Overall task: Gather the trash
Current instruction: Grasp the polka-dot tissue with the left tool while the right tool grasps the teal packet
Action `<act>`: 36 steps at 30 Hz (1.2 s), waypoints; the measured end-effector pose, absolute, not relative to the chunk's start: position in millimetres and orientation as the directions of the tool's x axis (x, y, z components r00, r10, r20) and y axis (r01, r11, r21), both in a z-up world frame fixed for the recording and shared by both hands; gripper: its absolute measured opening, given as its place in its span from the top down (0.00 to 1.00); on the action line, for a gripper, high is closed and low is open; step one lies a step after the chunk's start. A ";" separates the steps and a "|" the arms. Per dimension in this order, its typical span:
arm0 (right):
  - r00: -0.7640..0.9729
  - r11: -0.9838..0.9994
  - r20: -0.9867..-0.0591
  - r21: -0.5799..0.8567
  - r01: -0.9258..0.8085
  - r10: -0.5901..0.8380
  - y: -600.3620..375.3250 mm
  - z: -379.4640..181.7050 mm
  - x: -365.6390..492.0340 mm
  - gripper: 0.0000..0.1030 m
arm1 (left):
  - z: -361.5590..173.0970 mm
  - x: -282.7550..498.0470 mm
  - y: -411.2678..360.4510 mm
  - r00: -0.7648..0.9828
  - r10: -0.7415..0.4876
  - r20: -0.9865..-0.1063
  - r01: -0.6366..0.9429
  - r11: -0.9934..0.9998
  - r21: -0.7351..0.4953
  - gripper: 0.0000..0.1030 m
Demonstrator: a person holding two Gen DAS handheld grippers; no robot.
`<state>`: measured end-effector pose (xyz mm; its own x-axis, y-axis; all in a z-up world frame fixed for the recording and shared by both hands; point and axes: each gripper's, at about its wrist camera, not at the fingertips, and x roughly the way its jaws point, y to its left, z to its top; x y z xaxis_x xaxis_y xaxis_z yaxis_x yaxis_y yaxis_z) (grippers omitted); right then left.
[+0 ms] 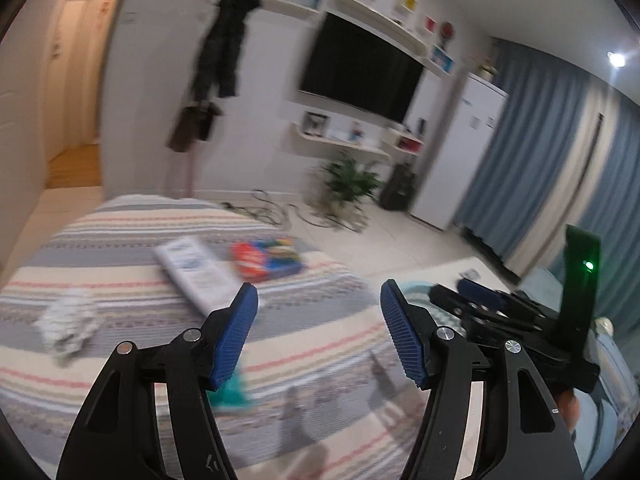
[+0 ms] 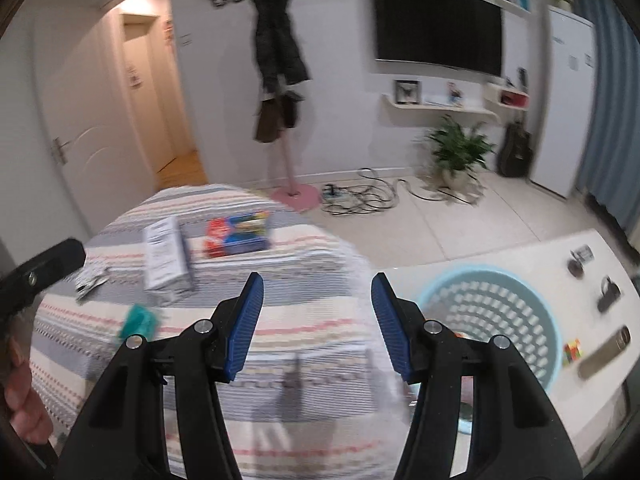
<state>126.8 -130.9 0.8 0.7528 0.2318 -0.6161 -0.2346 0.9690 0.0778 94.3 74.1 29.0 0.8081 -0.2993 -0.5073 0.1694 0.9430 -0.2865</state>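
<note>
My left gripper (image 1: pixel 319 332) is open and empty above the striped bed (image 1: pixel 312 344). On the bed lie a crumpled white wrapper (image 1: pixel 68 322), a white box (image 1: pixel 196 270), a red and blue box (image 1: pixel 266 260) and a teal scrap (image 1: pixel 232 392). My right gripper (image 2: pixel 317 322) is open and empty over the bed's right edge (image 2: pixel 320 248); it also shows in the left wrist view (image 1: pixel 480 296). A light blue basket (image 2: pixel 490 320) stands on a white table to its right. The teal scrap (image 2: pixel 138 320), white box (image 2: pixel 166 256), colourful box (image 2: pixel 236 234) and wrapper (image 2: pixel 90 280) lie ahead to the left.
The white table (image 2: pixel 520 256) carries a Rubik's cube (image 2: pixel 573 351), a metal flask (image 2: pixel 604 354) and small dark items (image 2: pixel 608 294). Beyond the bed are floor cables (image 2: pixel 360 196), a coat stand (image 2: pixel 280 80), a plant (image 2: pixel 456 148), a wall TV (image 2: pixel 436 32) and blue curtains (image 1: pixel 552 152).
</note>
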 end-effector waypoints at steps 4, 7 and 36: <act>0.713 0.946 -0.638 0.079 -0.314 0.290 -82.7 -9.1 123.2 0.49 | 21.3 87.2 130.9 0.819 -0.206 -0.535 0.053 0.956 -0.287 0.39; 0.680 0.926 -0.656 0.079 -0.369 0.327 -44.9 -21.5 120.3 0.49 | 12.5 86.0 172.6 0.815 -0.139 -0.563 -0.037 0.956 -0.290 0.39; 0.498 0.862 -0.766 0.143 -0.486 0.408 41.5 -88.4 121.7 0.35 | -64.4 149.0 246.3 0.641 0.094 -0.762 -0.196 0.980 -0.044 0.35</act>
<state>121.7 41.5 -88.4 0.4978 0.4076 -0.7655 -0.4861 0.8621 0.1430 149.0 246.3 -64.4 0.6409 0.0941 -0.7619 -0.1963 0.9795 -0.0442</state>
